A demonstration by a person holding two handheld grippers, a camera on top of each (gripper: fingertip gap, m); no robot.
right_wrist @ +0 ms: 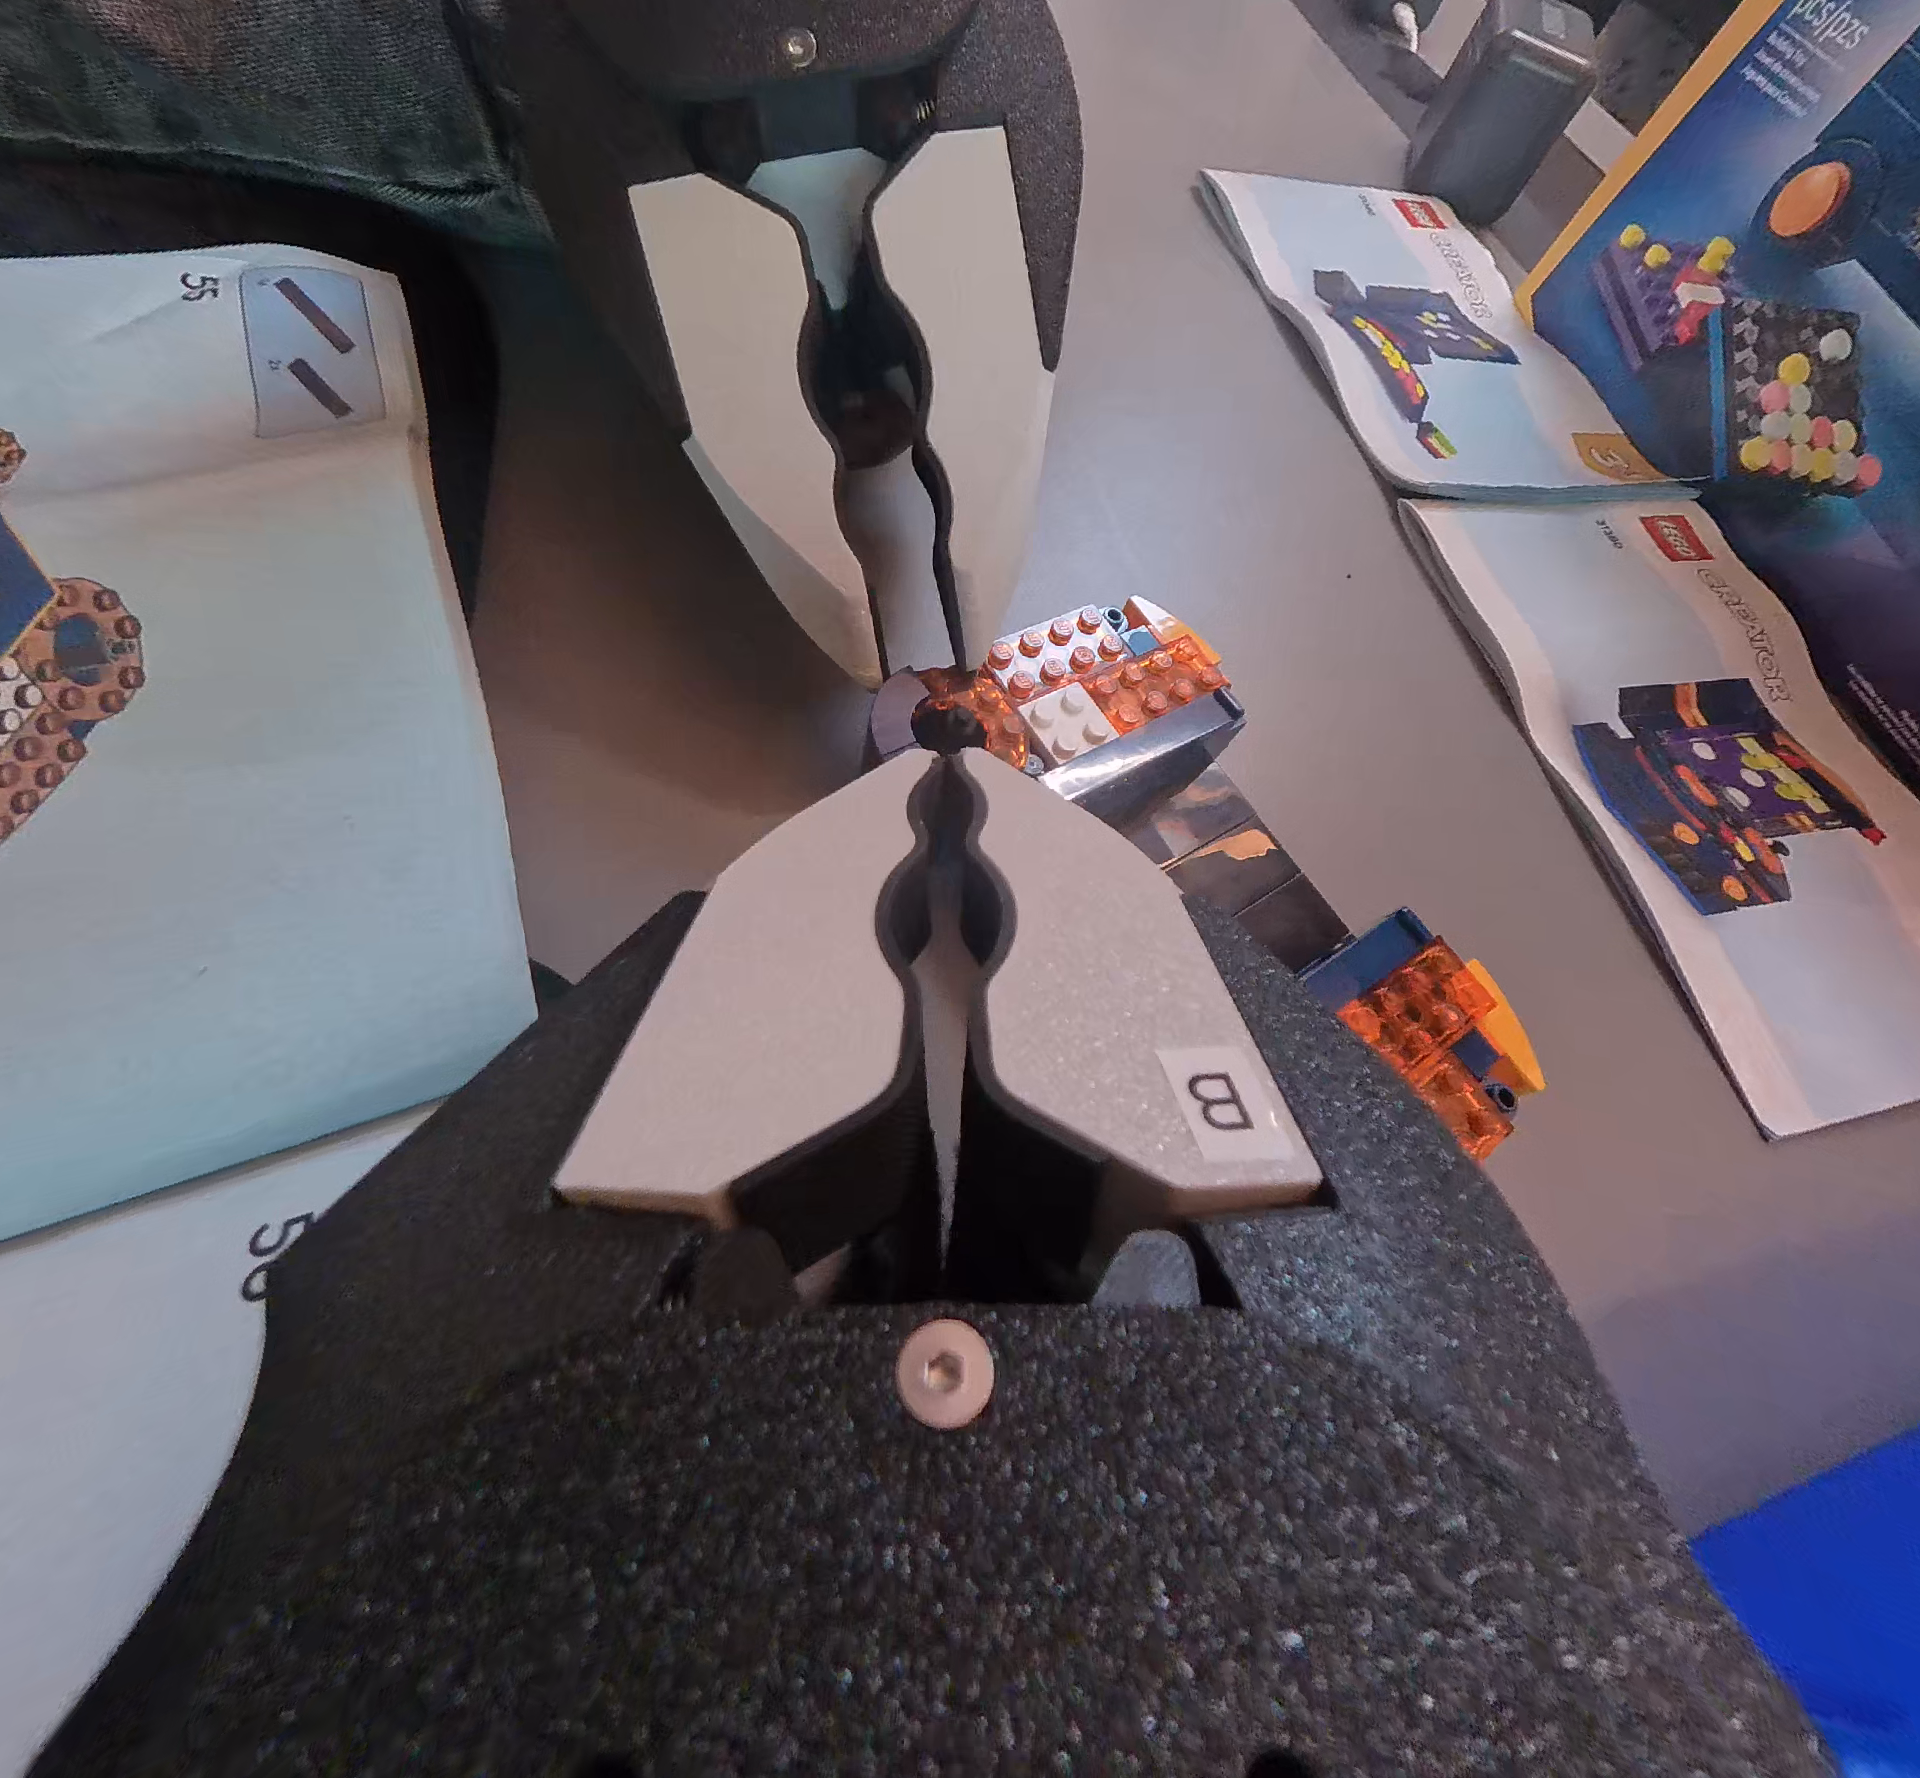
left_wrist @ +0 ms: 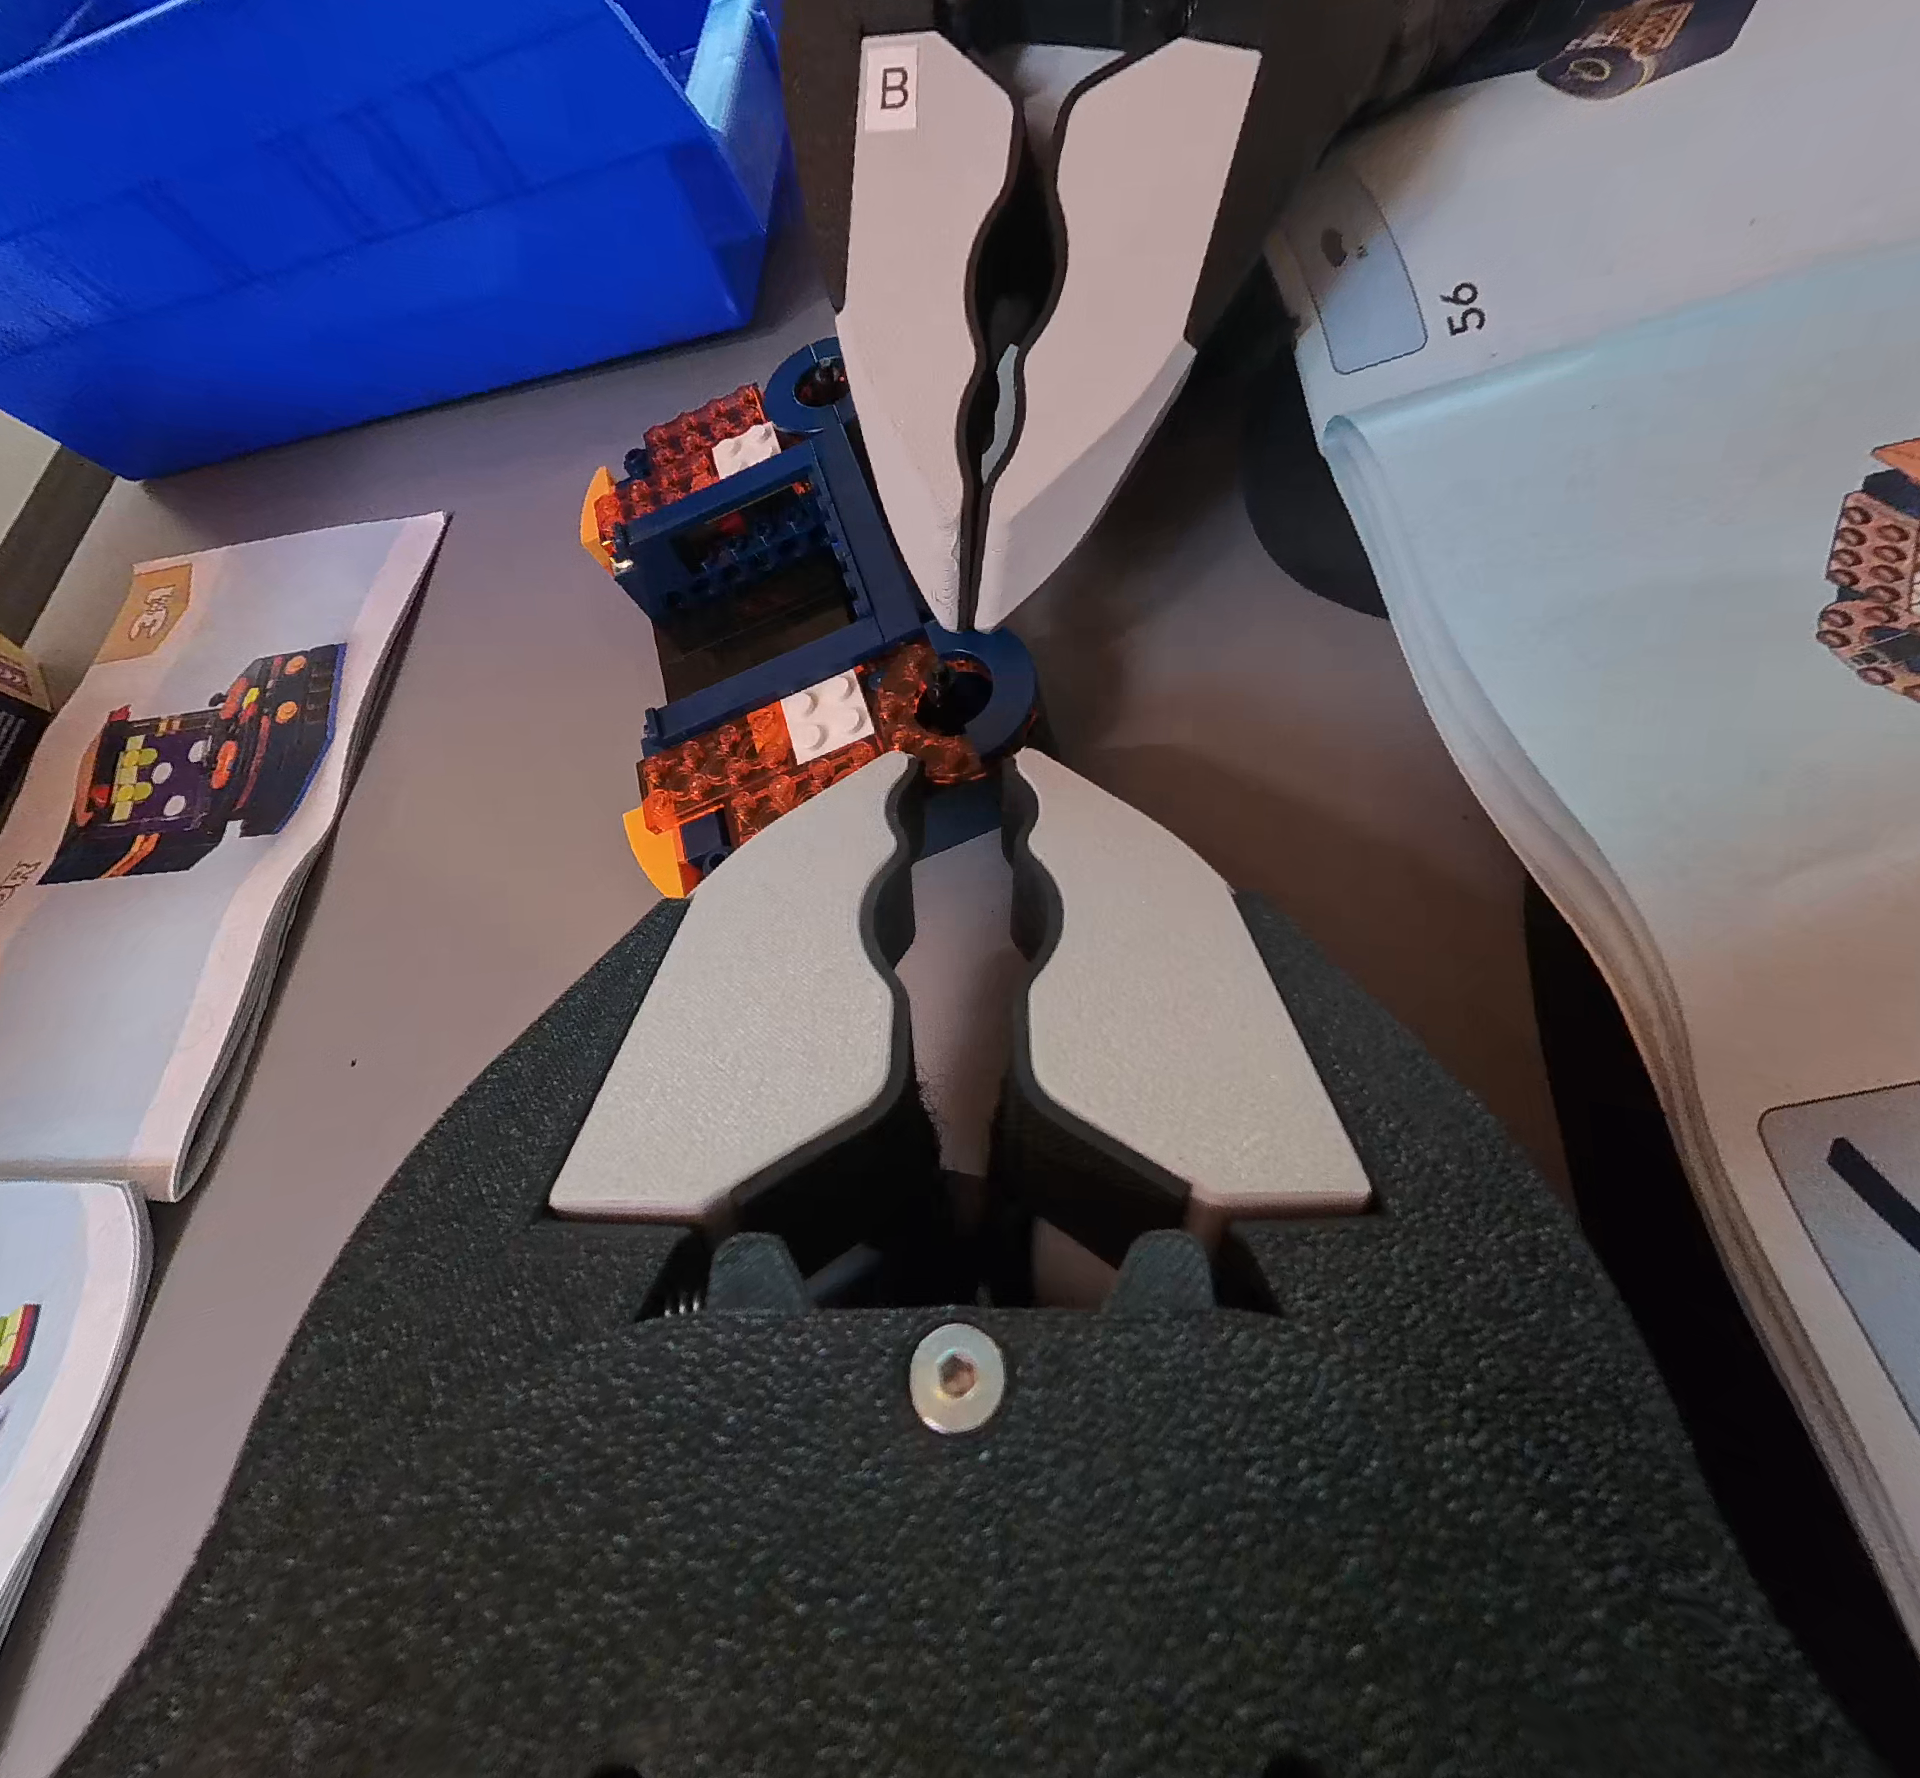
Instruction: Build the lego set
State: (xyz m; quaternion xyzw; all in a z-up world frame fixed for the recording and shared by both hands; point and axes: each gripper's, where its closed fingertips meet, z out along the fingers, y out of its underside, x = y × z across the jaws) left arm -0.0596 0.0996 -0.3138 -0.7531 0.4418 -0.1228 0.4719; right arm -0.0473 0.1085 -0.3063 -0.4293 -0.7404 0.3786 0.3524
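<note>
Behind left gripper [left_wrist: 961, 772], half-hidden lego model [left_wrist: 769, 585]

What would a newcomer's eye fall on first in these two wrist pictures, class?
First, the two grey-fingered grippers, the left gripper and the right gripper, meeting tip to tip from opposite sides over the dark blue ring at a corner of the dark blue and clear orange brick model on the grey table. Next, the big blue plastic bin behind the model and the open instruction booklet beside it.
</note>
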